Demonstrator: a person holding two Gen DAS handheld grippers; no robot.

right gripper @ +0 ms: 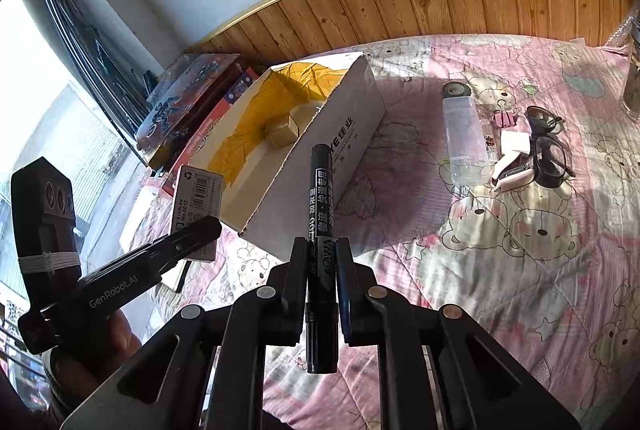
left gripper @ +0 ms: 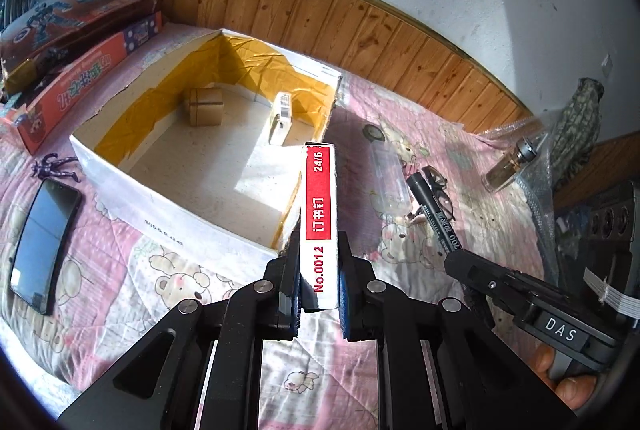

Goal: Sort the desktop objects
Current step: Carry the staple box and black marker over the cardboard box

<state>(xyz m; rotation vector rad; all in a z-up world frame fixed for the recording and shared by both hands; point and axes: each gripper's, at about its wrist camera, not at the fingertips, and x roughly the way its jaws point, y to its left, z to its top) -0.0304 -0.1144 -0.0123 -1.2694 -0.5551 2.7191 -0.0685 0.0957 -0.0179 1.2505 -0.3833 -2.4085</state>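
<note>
Left hand-held gripper (left gripper: 319, 294) clamps slim cardboard staple box (left gripper: 320, 213) (probably full); cylindrical marker (right gripper: 320, 230).

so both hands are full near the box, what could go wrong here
The staple box is pinched only at its lower end by the left gripper, so it could pivot or slip. The marker, in the right gripper, could roll. Both head for the cardboard box; the grippers might collide.
</note>
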